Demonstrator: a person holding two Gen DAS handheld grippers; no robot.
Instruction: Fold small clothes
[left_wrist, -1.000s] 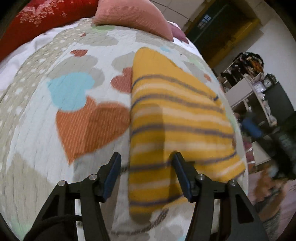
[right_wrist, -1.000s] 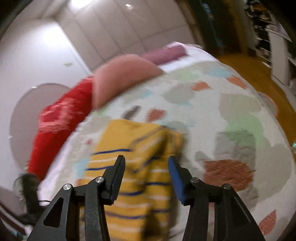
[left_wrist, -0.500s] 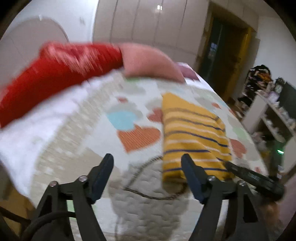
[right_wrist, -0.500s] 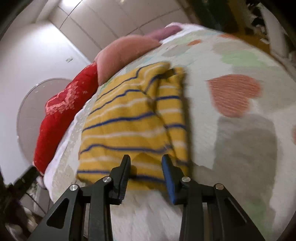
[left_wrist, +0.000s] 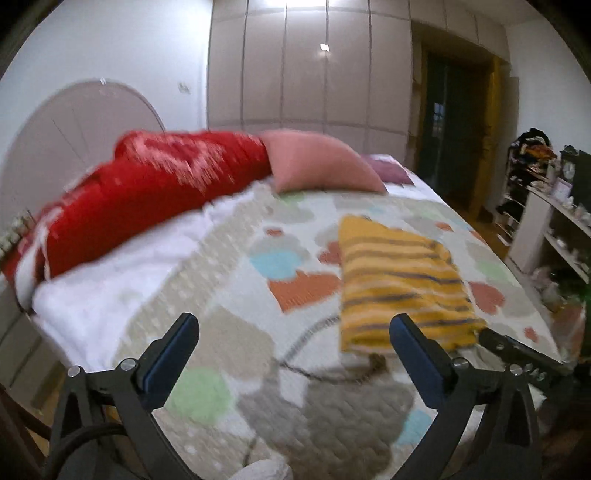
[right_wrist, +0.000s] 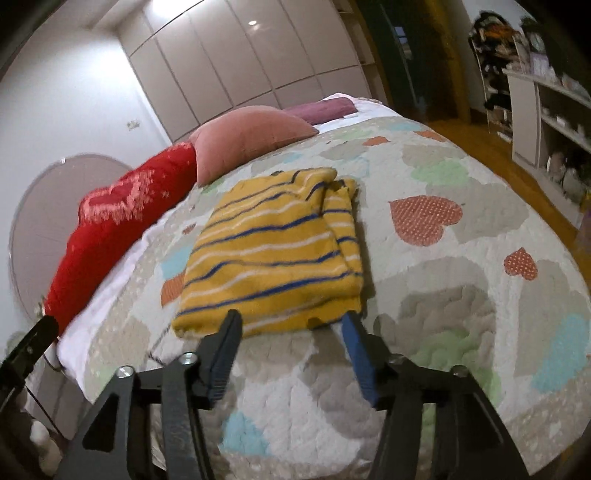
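Both grippers have pulled back from the shirt (right_wrist: 273, 251); left gripper (left_wrist: 293, 349) and right gripper (right_wrist: 291, 332) hang released, holding nothing; the shirt lies folded on the quilt (right_wrist: 461, 295); this fold seems finished, so next comes probably another garment.

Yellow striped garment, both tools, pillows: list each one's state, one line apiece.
yellow striped garment: folded, flat on the quilt, ungripped
left tool: open, empty
right tool: open, empty, just short of the garment
pink pillow: lying at the bed's head
red pillow: beside it
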